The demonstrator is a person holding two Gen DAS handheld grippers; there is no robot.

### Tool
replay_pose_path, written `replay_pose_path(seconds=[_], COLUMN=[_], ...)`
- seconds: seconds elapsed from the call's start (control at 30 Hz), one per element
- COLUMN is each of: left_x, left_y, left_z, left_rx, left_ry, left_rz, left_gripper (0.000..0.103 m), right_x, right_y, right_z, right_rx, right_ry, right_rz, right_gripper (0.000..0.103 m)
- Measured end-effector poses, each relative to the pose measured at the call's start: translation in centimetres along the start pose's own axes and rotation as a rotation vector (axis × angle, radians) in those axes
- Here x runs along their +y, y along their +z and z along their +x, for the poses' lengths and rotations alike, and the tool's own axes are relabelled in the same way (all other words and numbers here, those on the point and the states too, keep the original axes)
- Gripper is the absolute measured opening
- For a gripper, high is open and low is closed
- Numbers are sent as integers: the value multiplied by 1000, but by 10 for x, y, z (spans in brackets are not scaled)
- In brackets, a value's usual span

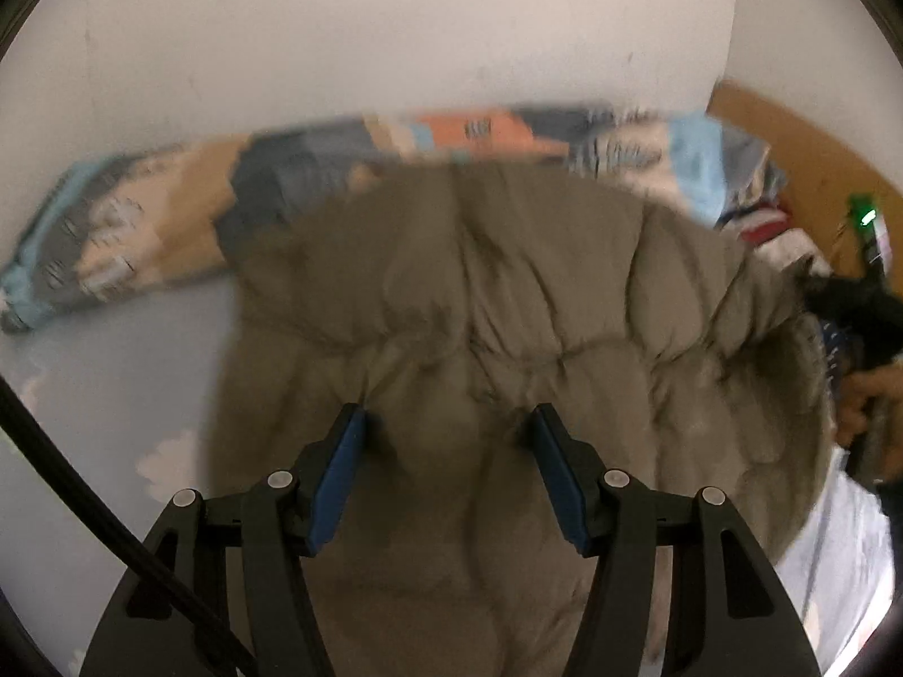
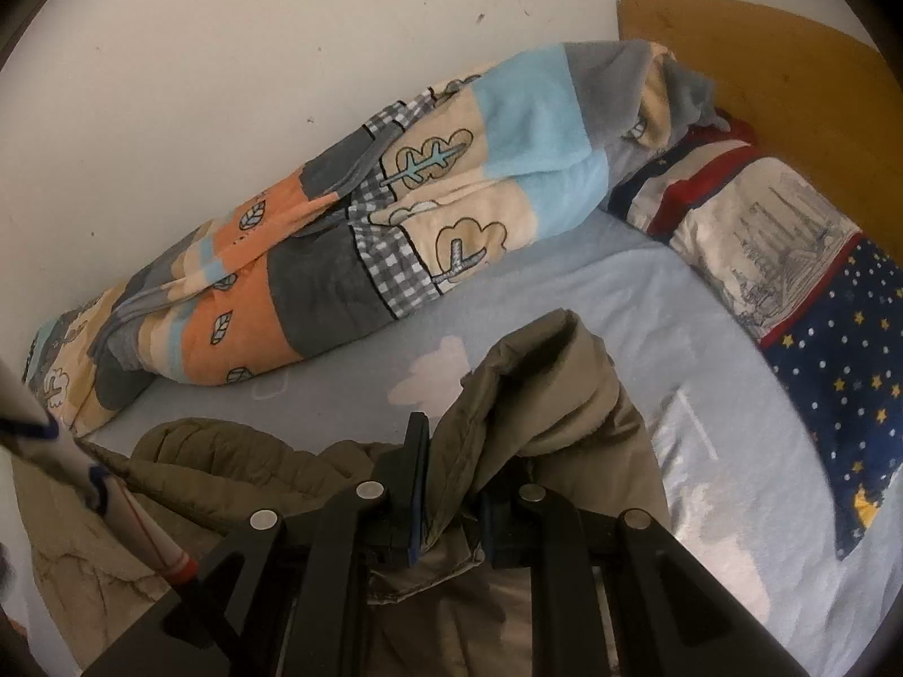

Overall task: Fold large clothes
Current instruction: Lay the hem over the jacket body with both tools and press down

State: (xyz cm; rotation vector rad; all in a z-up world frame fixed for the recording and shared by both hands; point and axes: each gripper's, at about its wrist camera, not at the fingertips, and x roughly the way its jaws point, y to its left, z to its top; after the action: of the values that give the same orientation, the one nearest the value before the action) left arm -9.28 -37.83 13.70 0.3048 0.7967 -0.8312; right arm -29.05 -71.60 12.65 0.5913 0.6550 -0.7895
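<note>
One jacket (image 1: pixel 480 310), two tools (image 1: pixel 446 474)

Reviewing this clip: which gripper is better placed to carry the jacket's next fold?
Right. The right gripper is already shut on a bunched edge of the olive jacket; the left gripper hangs open above it, gripping nothing.

Left gripper (image 1: pixel 446 423): pointing downward, jaws standing apart, pinching nothing.
Right gripper (image 2: pixel 451 468): tilting downward, jaws clamping khaki fabric.
Hand (image 1: pixel 863 406): gripping a handle.
</note>
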Motion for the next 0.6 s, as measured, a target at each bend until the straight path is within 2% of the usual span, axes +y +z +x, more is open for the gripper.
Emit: replay_pose_path(seconds=[0.07, 0.13, 0.17, 0.2, 0.23, 0.3, 0.37, 0.47, 0.6], left_x=[-4, -2, 2, 5, 7, 11, 11, 9, -2], left_y=[-3, -6, -7, -8, -9, -11, -12, -13, -19], left_z=[28, 46, 56, 61, 66, 69, 71, 63, 38], left_rx=[28, 53, 69, 77, 82, 77, 74, 52, -41], left_ry=[42, 63, 63, 58, 59, 65, 65, 77, 50], left_rz=[3, -9, -33, -47, -57, -71, -75, -70, -61], left_gripper=[59, 60, 62, 64, 65, 65, 65, 65, 65], right_x=[-4, -9, -12, -19, -25, -34, -43, -46, -36], right_y=[0, 0, 1, 1, 2, 4, 5, -2, -27], right_z=[8, 15, 16, 15, 11, -2, -17, -33, -41], right_rx=[22, 49, 61, 59, 46, 9, -33, -37, -15], right_ry=[3, 31, 61, 115, 162, 191, 194, 175, 154], right_rz=[18, 40, 54, 82, 104, 110, 92, 14, -103], right_gripper=[17, 24, 32, 43, 48, 61, 61, 61, 61])
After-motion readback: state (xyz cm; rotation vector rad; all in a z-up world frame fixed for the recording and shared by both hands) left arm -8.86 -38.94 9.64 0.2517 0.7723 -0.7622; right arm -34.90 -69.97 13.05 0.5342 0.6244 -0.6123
